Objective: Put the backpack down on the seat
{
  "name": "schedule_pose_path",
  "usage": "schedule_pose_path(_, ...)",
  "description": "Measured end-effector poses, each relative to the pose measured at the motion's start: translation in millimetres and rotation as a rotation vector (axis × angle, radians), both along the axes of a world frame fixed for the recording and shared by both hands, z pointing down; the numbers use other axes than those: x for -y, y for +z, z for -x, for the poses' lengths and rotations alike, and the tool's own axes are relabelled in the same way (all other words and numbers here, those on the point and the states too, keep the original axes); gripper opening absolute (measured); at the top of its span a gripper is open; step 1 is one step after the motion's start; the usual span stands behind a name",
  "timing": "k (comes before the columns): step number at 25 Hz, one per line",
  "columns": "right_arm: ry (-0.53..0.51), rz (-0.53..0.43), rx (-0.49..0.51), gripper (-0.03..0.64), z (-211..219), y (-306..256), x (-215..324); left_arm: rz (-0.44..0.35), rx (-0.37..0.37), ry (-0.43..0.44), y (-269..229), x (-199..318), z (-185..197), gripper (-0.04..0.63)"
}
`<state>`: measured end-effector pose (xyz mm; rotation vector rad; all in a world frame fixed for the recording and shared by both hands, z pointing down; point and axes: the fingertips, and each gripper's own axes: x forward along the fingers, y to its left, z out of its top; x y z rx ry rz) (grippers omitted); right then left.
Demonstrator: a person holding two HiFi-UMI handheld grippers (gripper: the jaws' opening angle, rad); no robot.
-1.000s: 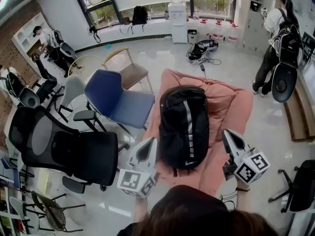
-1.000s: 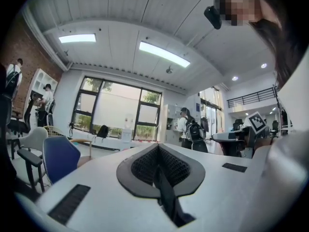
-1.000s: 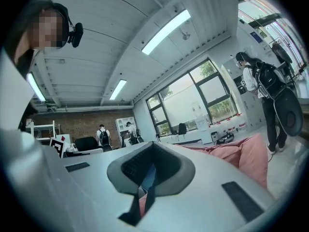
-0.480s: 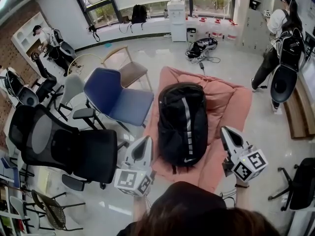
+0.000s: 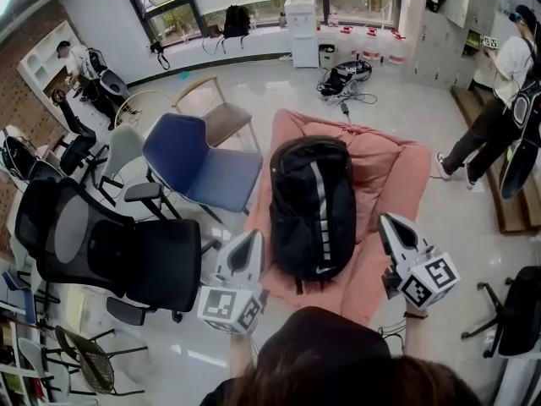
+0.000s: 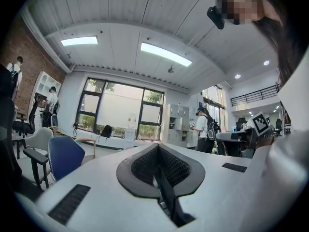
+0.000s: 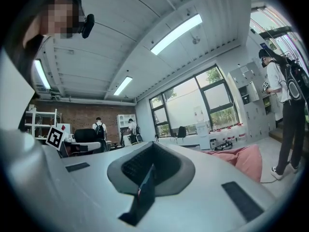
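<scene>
Backpack (image 5: 313,210) flat on pink seat (image 5: 390,172), between left gripper (image 5: 251,238) and right gripper (image 5: 388,222), both closed, empty

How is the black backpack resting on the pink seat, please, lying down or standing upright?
Lying down: the backpack shows its whole front, face up, along the pink seat.

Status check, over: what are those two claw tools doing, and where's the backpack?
Left gripper shut, empty; right gripper shut, empty. Backpack lying on pink beanbag seat, grippers clear of it. Nothing in the way.
</scene>
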<state>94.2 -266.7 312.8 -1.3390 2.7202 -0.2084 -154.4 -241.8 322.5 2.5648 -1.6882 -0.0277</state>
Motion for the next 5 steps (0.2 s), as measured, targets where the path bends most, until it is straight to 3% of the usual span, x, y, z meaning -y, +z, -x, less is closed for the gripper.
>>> schedule_pose_path(5,0.003,-0.001,0.003,0.011,-3.0,4.8,-1.5,0.01,-0.008,0.007,4.9,-1.6,-2.8,0.012)
